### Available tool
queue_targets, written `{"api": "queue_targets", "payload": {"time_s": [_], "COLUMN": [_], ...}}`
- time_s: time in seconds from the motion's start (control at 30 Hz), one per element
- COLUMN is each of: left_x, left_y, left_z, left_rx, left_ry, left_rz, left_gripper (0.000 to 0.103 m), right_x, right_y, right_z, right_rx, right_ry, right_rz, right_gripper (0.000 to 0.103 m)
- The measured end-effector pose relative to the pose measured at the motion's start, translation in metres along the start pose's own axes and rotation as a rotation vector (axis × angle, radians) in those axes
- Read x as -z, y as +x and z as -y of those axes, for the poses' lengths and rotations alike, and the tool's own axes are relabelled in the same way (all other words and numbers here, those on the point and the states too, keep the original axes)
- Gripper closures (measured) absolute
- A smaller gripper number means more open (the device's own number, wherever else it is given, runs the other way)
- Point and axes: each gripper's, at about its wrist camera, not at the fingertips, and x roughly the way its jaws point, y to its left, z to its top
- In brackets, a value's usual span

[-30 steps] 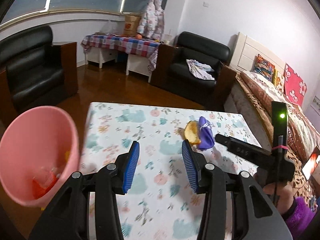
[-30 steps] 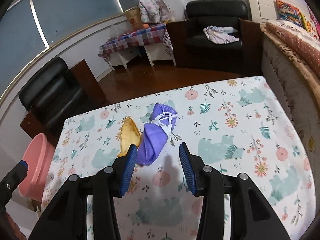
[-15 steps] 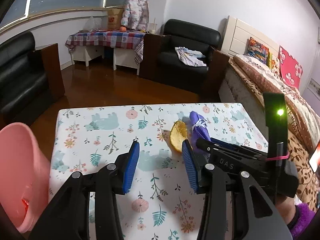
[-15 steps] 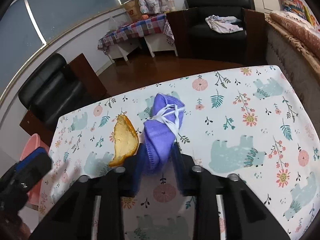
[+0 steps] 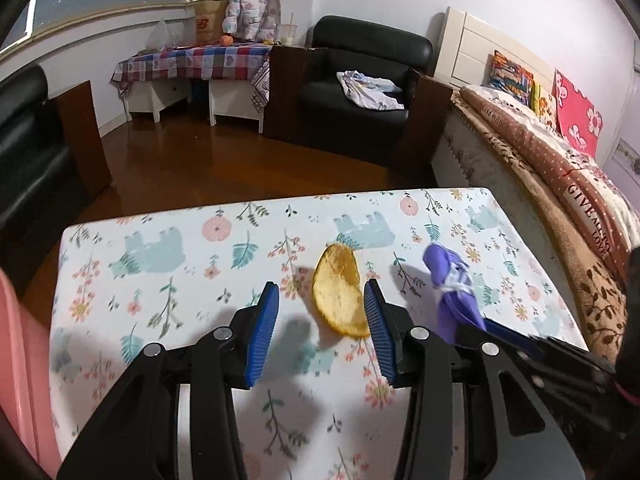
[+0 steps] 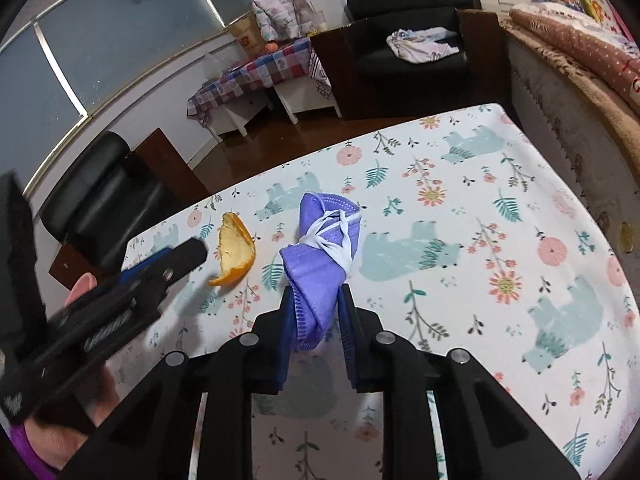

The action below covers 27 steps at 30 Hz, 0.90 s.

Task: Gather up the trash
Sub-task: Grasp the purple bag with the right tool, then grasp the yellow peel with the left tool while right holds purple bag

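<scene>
The orange peel (image 5: 340,294) is found at twelve o'clock from the left gripper (image 5: 318,334), nearest it, between spread jaws, its long axis running six to twelve; it lies curled, pale inside, on the floral table (image 5: 168,264). The right gripper (image 6: 316,330) is closing on a crumpled purple mask (image 6: 324,256).
</scene>
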Motion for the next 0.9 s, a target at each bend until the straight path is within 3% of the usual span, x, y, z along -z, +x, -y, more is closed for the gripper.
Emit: {"api": "queue_targets", "payload": {"time_s": [0.4,0.43,0.57,0.6,0.63,0.67,0.9], "left_x": [-0.004,-0.004,-0.003,-0.003,-0.002,-0.001,0.006], "left_y": [0.038,0.038,0.038,0.037,0.036,0.035,0.012], "left_z": [0.006,0.009,0.016,0.017,0.017,0.017,0.015], "left_rx": [-0.011,-0.007,-0.015,-0.012,-0.014,-0.014,0.003], "left_ry": [0.002,0.007,0.017,0.018,0.018,0.016,-0.014], "left_rz": [-0.073,-0.073,-0.070,-0.065,-0.062,-0.065,-0.047], "left_gripper": [0.059,0.067,0.075,0.081,0.094,0.097,0.100], "right_x": [0.004,0.003,0.003,0.004,0.003,0.003,0.003], "right_y": [0.004,0.004,0.004,0.003,0.004,0.004,0.004], "right_z": [0.018,0.019,0.021,0.021,0.020,0.020,0.020], "right_rx": [-0.054,-0.058,-0.059,-0.060,-0.058,-0.058,-0.059], "right_ry": [0.060,0.066,0.067,0.069,0.066,0.065,0.066], "right_rz": [-0.027,-0.027,-0.027,-0.027,-0.027,-0.027,-0.026], "right_gripper": [0.082,0.082,0.082,0.082,0.082,0.082,0.082]}}
